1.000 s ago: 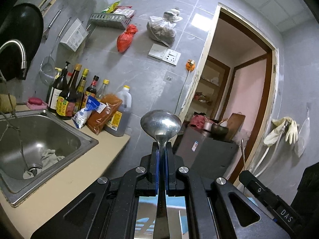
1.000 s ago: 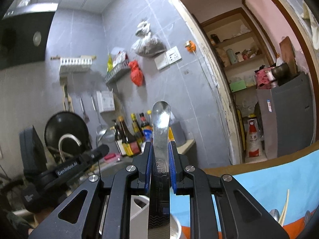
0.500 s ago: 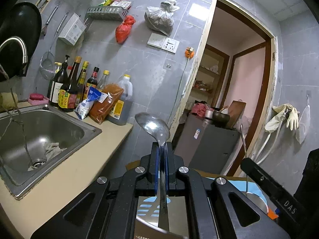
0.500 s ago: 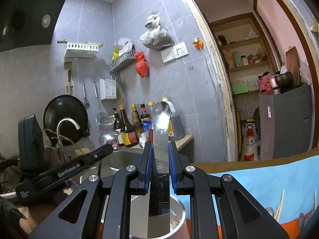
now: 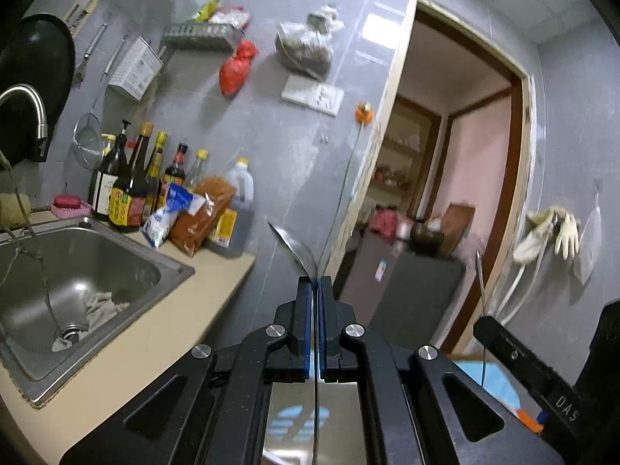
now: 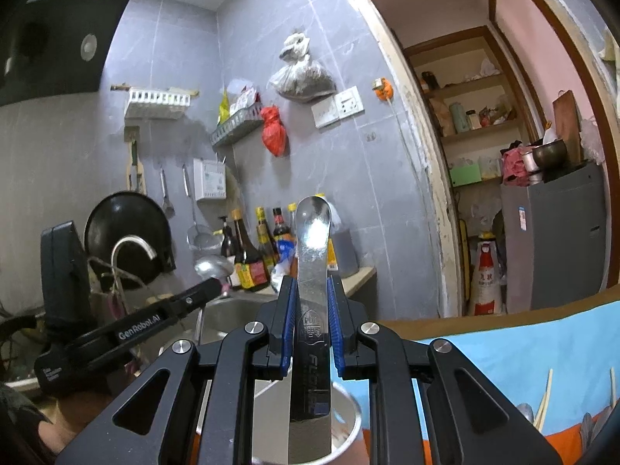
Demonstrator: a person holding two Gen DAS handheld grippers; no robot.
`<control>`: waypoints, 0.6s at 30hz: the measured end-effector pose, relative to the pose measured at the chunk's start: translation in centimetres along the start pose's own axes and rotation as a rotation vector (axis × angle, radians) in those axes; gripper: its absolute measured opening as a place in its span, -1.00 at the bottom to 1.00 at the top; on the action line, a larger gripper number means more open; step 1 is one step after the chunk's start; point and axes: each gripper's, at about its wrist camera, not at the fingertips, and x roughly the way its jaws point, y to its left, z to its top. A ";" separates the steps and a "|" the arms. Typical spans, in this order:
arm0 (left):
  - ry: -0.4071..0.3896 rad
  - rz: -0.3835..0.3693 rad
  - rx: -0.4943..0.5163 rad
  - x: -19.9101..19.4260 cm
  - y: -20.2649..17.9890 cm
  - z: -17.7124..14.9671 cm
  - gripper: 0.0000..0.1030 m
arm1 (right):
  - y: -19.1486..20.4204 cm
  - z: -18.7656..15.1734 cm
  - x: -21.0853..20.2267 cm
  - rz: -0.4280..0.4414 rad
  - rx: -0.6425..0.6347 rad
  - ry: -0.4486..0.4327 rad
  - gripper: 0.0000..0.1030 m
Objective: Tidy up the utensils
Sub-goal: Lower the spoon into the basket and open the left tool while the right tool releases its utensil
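Our right tool (image 6: 310, 290) pinches a flat steel spoon (image 6: 312, 255) by its handle, bowl upward; the handle carries a stamped crest and letters we cannot read. Its lower end hangs over a steel cup (image 6: 345, 422). Left of that cup, our left tool (image 5: 317, 286), marked "GenRobot.AI" in the right wrist view, is pressed together on a ladle (image 5: 296, 250) seen edge-on. Beyond the cup stand sauce bottles (image 6: 248, 255) beside the sink (image 5: 89, 259) on the desk (image 5: 155, 333).
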 end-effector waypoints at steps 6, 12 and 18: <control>-0.033 -0.012 0.050 -0.4 -0.6 -1.1 -0.97 | 0.5 -0.4 0.1 -0.024 -0.012 -0.050 -0.73; 0.001 -0.025 0.088 -0.7 -1.1 -2.3 -0.97 | 0.9 -0.9 -0.1 -0.019 -0.046 -0.043 -0.72; 0.013 -0.028 0.100 -1.5 -1.0 -2.6 -0.98 | 0.4 -1.1 -0.1 -0.017 -0.045 -0.016 -0.72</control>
